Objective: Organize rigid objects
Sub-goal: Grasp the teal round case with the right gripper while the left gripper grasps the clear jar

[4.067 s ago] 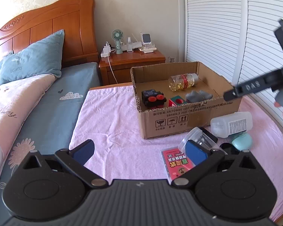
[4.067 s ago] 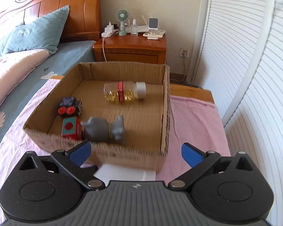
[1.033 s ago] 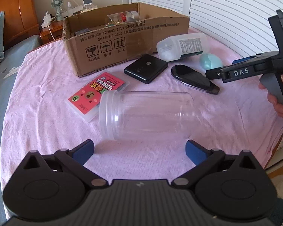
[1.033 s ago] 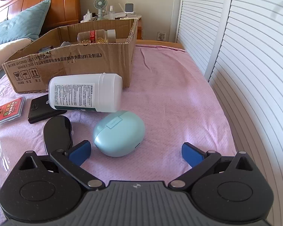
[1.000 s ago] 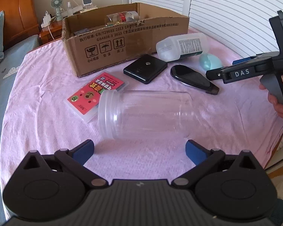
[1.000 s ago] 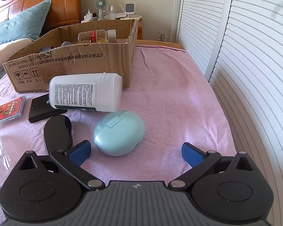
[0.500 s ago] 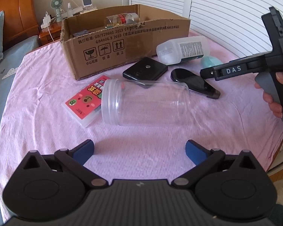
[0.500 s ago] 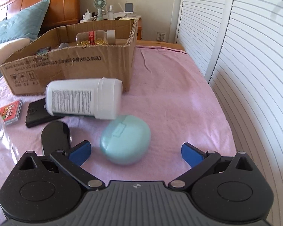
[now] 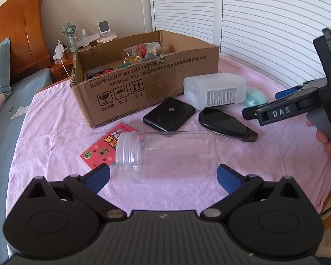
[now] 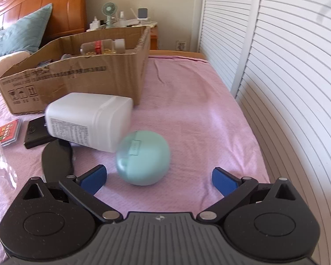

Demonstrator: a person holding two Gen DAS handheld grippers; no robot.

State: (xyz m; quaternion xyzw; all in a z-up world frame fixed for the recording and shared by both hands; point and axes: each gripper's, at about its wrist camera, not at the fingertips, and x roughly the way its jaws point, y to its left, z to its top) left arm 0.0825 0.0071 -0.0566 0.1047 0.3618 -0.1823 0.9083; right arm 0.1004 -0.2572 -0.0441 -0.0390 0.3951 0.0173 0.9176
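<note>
Only my L view shows the clear jar (image 9: 165,154) whole, lying on its side on the pink cloth (image 9: 55,132) w/ the red card pack (image 9: 103,150) at its mouth; R view cuts it at the edge. Teal case (image 10: 143,158) is half hidden behind the white bottle (image 9: 215,91) in L view. Box (image 9: 143,84) contents hard to make out. My left gripper (image 9: 163,175): jaws wide, flanking the jar, empty. My right gripper (image 10: 157,176): jaws wide, empty, teal case just ahead.

Two low wrist views, close over the pink cloth (image 9: 55,132), sharing the cardboard box (image 10: 77,75).
</note>
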